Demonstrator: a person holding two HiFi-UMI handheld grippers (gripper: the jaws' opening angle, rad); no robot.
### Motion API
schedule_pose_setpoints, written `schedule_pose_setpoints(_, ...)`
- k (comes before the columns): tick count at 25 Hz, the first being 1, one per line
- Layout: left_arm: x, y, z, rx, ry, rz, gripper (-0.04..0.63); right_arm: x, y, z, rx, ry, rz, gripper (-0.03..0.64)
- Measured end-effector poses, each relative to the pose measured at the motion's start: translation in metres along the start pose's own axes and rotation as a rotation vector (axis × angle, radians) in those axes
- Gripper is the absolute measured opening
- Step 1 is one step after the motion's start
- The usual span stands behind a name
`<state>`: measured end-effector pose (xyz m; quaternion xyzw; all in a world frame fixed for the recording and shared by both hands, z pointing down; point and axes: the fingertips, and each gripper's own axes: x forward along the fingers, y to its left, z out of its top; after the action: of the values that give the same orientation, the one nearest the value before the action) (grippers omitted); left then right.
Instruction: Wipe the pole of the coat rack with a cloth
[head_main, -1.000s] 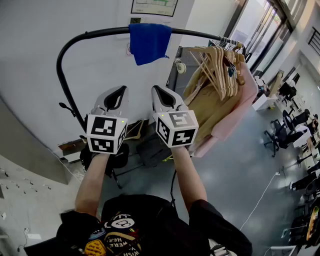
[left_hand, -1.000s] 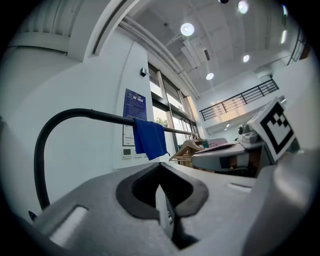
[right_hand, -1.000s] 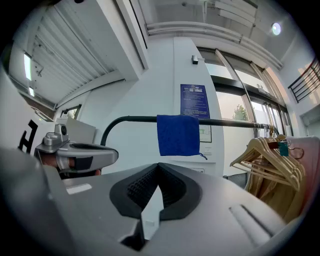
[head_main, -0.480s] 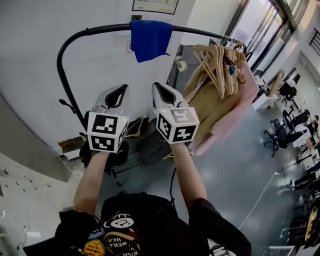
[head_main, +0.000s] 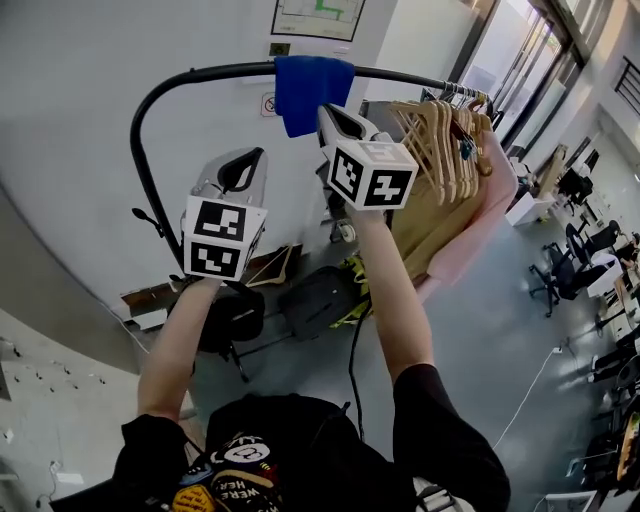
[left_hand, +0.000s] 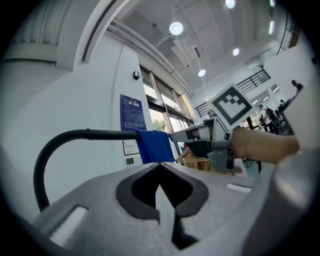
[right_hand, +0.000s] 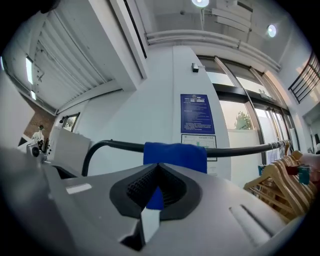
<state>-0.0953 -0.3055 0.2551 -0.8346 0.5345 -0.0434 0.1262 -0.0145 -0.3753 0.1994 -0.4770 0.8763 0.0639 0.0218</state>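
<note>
A blue cloth (head_main: 312, 90) hangs draped over the black curved pole (head_main: 200, 72) of the coat rack. My right gripper (head_main: 331, 113) is raised to the cloth's lower right edge, jaws shut and empty; whether it touches the cloth I cannot tell. In the right gripper view the cloth (right_hand: 175, 150) hangs on the pole (right_hand: 115, 145) just beyond the closed tips (right_hand: 159, 166). My left gripper (head_main: 243, 160) is lower and to the left, shut and empty. The left gripper view shows its tips (left_hand: 160, 165), the cloth (left_hand: 154, 145) and the right gripper (left_hand: 200, 134) beside it.
Wooden hangers (head_main: 440, 130) crowd the pole's right end, with a tan coat (head_main: 420, 215) and a pink garment (head_main: 480, 210) hanging below. A black bag (head_main: 315, 300) lies on the floor under the rack. A white wall stands behind; office chairs (head_main: 560, 270) stand far right.
My right gripper has risen and moved forward up to the blue cloth. The left gripper has lifted only slightly. Both stay shut.
</note>
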Motion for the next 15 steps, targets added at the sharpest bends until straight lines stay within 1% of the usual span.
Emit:
schedule_pose_setpoints(2, 0.001, 0.007, 0.007, 0.024, -0.009, -0.001, 0.003, 0.019, -0.003, 0.021, 0.005, -0.018, 0.020, 0.000)
schedule_pose_setpoints(3, 0.001, 0.011, 0.008, 0.016, -0.014, -0.005, 0.003, 0.028, -0.005, 0.032, 0.005, -0.027, 0.026, 0.000)
schedule_pose_setpoints(5, 0.004, 0.021, 0.009, -0.040, -0.022, -0.010, 0.003, 0.045, -0.013, 0.053, -0.001, -0.036, 0.018, 0.000)
schedule_pose_setpoints(7, 0.006, 0.036, 0.009, -0.102, -0.028, 0.002, 0.003, 0.060, -0.023, 0.066, -0.016, -0.022, -0.006, 0.000)
schedule_pose_setpoints(9, 0.006, 0.051, 0.014, -0.123, -0.036, 0.026, 0.003, 0.071, -0.033, 0.069, -0.046, 0.009, -0.039, 0.000)
schedule_pose_setpoints(11, 0.006, 0.062, 0.025, -0.123, -0.049, 0.045, 0.003, 0.081, -0.043, 0.064, -0.066, 0.042, -0.063, 0.000)
schedule_pose_setpoints(13, 0.005, 0.069, 0.033, -0.121, -0.057, 0.060, 0.003, 0.088, -0.048, 0.058, -0.060, 0.061, -0.065, 0.000)
schedule_pose_setpoints(15, 0.005, 0.070, 0.037, -0.118, -0.055, 0.067, 0.003, 0.091, -0.046, 0.054, -0.048, 0.068, -0.049, 0.000)
